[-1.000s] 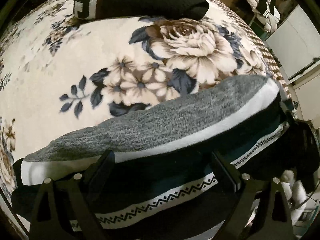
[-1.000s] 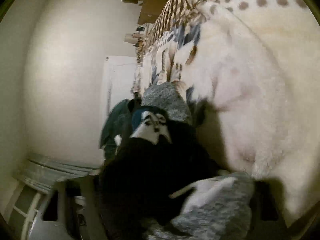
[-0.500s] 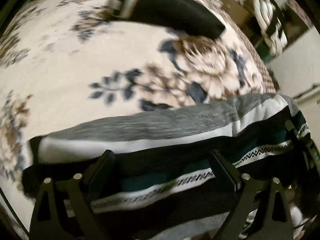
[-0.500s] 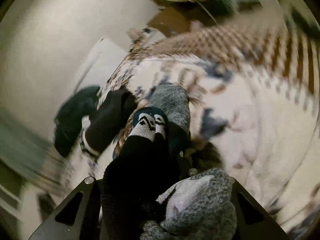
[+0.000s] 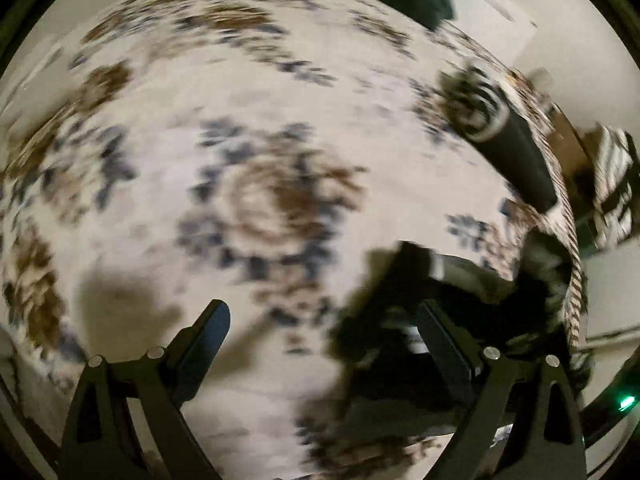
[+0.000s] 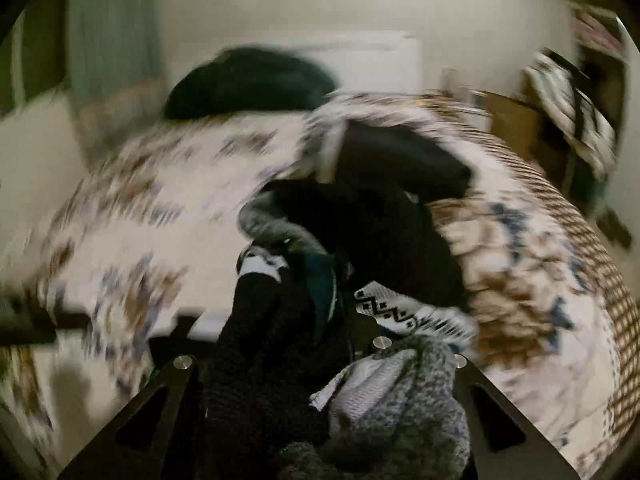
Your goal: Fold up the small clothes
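Note:
The patterned sock (image 6: 392, 308), grey, black and white with a zigzag band, is bunched between the fingers of my right gripper (image 6: 320, 360). Its jaws are closing and press on the sock, whose far end hangs down toward the floral blanket (image 6: 140, 220). In the left wrist view the same sock (image 5: 400, 304) is a dark blur just beyond the right finger. My left gripper (image 5: 324, 320) stands open over the bare blanket (image 5: 260, 160), with nothing between its fingers. Both views are smeared by motion.
A black sock with a white patterned cuff (image 5: 508, 140) lies at the blanket's right side, seen also as the black sock (image 6: 400, 160). A dark green garment (image 6: 248, 84) sits at the bed's far edge. Shelves and striped fabric (image 6: 572, 100) stand at the right.
The left gripper swung away from the sock that lay under it and now hangs over bare blanket. The right gripper rolled and rose, carrying the bunched sock with it.

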